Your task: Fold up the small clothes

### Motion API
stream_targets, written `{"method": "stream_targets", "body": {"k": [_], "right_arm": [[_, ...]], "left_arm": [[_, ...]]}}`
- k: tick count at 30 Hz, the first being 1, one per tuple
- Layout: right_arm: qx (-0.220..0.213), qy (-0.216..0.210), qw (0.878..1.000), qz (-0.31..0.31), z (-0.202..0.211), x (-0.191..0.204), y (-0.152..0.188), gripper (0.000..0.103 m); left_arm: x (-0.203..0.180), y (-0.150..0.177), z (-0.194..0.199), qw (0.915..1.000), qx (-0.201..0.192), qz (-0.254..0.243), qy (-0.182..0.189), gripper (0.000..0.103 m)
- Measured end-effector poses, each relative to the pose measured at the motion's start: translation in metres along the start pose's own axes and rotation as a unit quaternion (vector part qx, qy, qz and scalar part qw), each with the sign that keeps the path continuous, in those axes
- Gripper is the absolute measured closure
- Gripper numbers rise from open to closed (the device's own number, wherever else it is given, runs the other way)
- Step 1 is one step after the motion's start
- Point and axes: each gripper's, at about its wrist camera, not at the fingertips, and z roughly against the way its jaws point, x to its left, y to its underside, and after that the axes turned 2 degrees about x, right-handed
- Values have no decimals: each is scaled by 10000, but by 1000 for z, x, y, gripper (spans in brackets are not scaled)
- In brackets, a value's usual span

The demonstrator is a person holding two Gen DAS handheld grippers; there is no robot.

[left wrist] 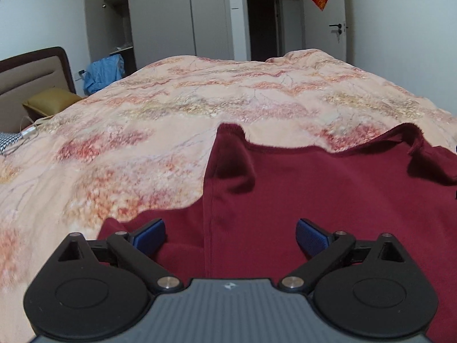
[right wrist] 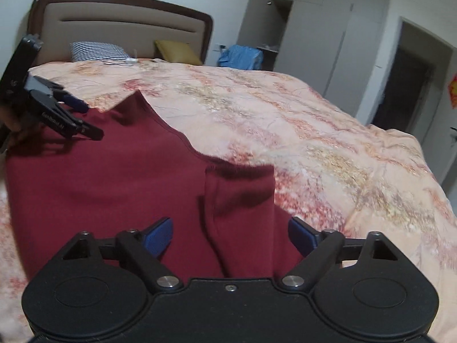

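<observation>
Left wrist view, nearest: the left gripper point(left wrist: 230, 235) stands wide open, blue pads clear of everything, nothing held.
Under it: a dark red knit garment point(left wrist: 328, 200) lies spread on the peach floral quilt point(left wrist: 200, 100), a lengthwise seam running between the jaws and a raised flap just ahead of the tips.
Right wrist view, nearest: the right gripper point(right wrist: 230, 235) is also parted, not quite as wide, empty, the cloth below and between its pads.
Ahead of it: a folded-over red panel sits just beyond the tips; the garment's far edge rides up in peaks.
Off to its left: the other gripper point(right wrist: 75, 117) hovers above the garment's far corner.
Step, as I judge it: both tongs released, next grasp pending.
Doing it well: take matching corners, pinch one layer only, lift evenly, lay edge to edge, smooth the raised flaps.
</observation>
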Motion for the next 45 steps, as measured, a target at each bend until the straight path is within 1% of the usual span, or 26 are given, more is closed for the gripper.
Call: {"method": "stream_targets", "body": {"k": [1, 2, 3, 4, 5, 6, 8, 9, 10, 11, 13, 14, 15, 17, 20, 21, 22, 24, 26, 28, 31, 33, 35, 36, 39, 45], "right_arm": [[-75, 109, 9998, -134, -2, -2, 4, 24], [-150, 223, 9992, -309, -4, -7, 7, 29], [-218, 336, 9977, -544, -7, -14, 9, 38], [-276, 446, 9950, -852, -8, -23, 12, 43], [-307, 576, 9902, -1231, -9, -34, 15, 54], [-297, 731, 9834, -1634, -11, -45, 18, 62], [-230, 945, 9650, -2434, -15, -68, 29, 64], [-189, 967, 9562, -2756, -16, -78, 35, 64], [-158, 964, 9506, -2946, -17, -83, 40, 64], [-157, 1008, 9484, -3001, -16, -84, 44, 66], [-182, 1170, 9484, -2943, -13, -82, 46, 63], [-180, 1257, 9476, -2932, -12, -81, 46, 59], [-166, 1340, 9470, -2916, -10, -80, 46, 57], [-157, 1472, 9468, -2858, -5, -79, 46, 55], [-165, 1818, 9482, -2598, 13, -70, 44, 33], [-233, 1848, 9502, -2499, 23, -64, 44, 27], [-323, 1837, 9528, -2395, 33, -56, 44, 24], [-475, 1852, 9571, -2177, 52, -39, 46, 9], [-503, 1896, 9594, -2027, 66, -21, 52, 2], [-511, 1955, 9608, -1895, 75, -4, 59, 1], [-412, 2091, 9584, -1898, 78, 12, 69, 1], [-316, 2138, 9573, -1921, 74, 18, 78, 1], [-125, 2263, 9523, -2045, 63, 19, 86, 1], [-106, 2221, 9510, -2150, 59, 19, 92, 1], [-112, 2151, 9479, -2347, 52, 16, 98, 1], [-264, 2228, 9476, -2275, 52, 21, 104, 1]], "left_arm": [[2, 5, -2, 9999, -42, 91, 8, 1], [5, 10, -4, 9998, -88, 203, 29, 0], [8, 13, -6, 9994, -135, 314, 56, 0], [11, 16, -6, 9989, -177, 424, 90, 0], [14, 18, -5, 9983, -203, 523, 128, 0], [17, 18, -5, 9979, -213, 591, 166, 0], [19, 19, -6, 9975, -189, 640, 217, 0], [19, 18, -7, 9976, -162, 642, 220, 0], [19, 18, -8, 9977, -137, 629, 214, 0], [17, 18, -9, 9979, -121, 611, 201, 0], [16, 18, -10, 9981, -120, 586, 178, 0], [16, 18, -10, 9981, -128, 582, 170, 0], [16, 19, -10, 9981, -139, 578, 166, 0], [15, 19, -10, 9981, -154, 574, 161, 0], [15, 20, -10, 9981, -188, 566, 147, 0], [14, 21, -10, 9981, -205, 557, 135, 0], [14, 21, -10, 9982, -214, 546, 125, 0], [14, 21, -10, 9982, -215, 545, 124, 0], [14, 21, -10, 9982, -217, 546, 126, 0], [14, 22, -10, 9982, -215, 546, 126, 0], [14, 22, -9, 9982, -218, 550, 130, 0], [13, 22, -9, 9981, -224, 557, 137, 0], [13, 22, -9, 9981, -230, 560, 139, 0], [13, 22, -9, 9981, -231, 561, 140, 0], [13, 22, -9, 9980, -244, 565, 140, 0], [13, 23, -8, 9980, -278, 546, 118, 0]]}}
